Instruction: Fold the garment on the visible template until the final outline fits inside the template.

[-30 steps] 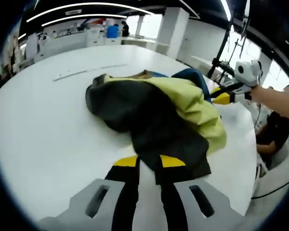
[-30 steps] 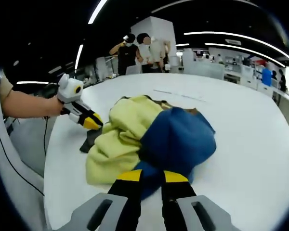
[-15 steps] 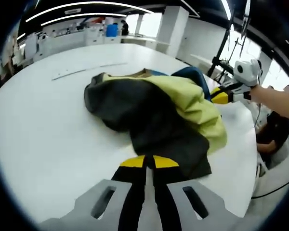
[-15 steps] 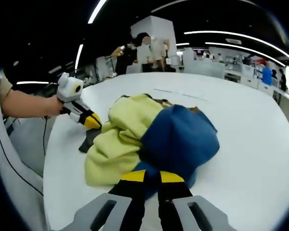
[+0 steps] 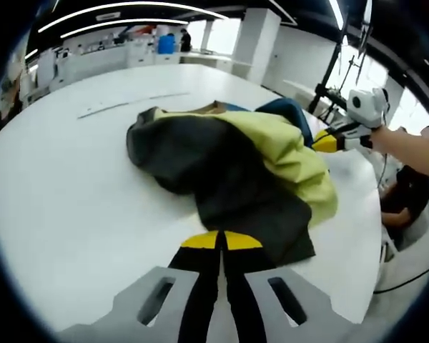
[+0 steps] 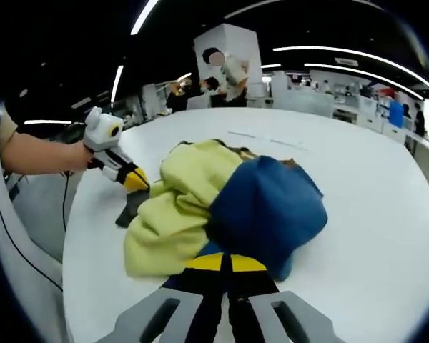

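Both sets of jaws closed tight on the garment [image 5: 236, 171]: left gripper [image 5: 221, 240] on dark hem, right gripper [image 6: 225, 262] on blue edge. Garment lies bunched mid bench [image 5: 71, 186], w/ yellow folds betw. the dark and blue parts.

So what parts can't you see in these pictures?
- Left gripper view: the far side of the garment is hidden behind its own heap.
- Right gripper view: the garment's dark part is mostly covered by the yellow cloth.
- Both views: the cloth hides whether any template lies on the table.
- Right gripper view: the people in the background are too small.
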A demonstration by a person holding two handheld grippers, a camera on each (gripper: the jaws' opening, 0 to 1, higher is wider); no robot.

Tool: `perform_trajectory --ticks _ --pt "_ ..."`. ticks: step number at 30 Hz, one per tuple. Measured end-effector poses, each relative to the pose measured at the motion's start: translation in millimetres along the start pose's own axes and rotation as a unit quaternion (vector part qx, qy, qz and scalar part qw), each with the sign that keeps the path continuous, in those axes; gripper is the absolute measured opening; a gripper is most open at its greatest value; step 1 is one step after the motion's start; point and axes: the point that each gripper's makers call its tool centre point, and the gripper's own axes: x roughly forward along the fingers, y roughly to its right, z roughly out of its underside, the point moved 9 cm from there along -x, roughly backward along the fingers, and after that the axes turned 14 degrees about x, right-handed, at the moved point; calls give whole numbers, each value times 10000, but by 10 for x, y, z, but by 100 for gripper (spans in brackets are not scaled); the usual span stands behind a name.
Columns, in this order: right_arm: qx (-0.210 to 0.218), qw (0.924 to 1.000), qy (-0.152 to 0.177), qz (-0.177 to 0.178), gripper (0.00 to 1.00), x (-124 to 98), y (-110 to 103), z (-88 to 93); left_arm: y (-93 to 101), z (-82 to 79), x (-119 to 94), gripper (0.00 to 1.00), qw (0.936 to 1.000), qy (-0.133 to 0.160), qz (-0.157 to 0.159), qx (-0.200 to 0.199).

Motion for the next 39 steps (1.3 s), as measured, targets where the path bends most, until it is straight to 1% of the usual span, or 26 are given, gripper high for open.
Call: perform_trajectory --ticks 6,16,22,27,32,39 --pt "-37 10000 36 73 0 -50 31 -25 -22 -10 -34 0 10000 -12 -28 42" --pt "-32 9999 22 158 0 -112 82 -29 -56 21 -123 0 10000 17 -81 42" --pt "-32 9997 28 235 0 -176 139 -48 -79 5 -167 0 9999 15 -125 79" --pt "-34 9995 17 303 0 -229 181 -48 -133 20 -210 0 9998 -46 -175 104" --pt "-39 9993 18 376 0 -285 239 -51 -203 39 -267 0 9997 -32 -241 71" --pt "-31 9990 22 445 0 -346 295 -58 -285 97 -358 0 9993 -95 -365 52"
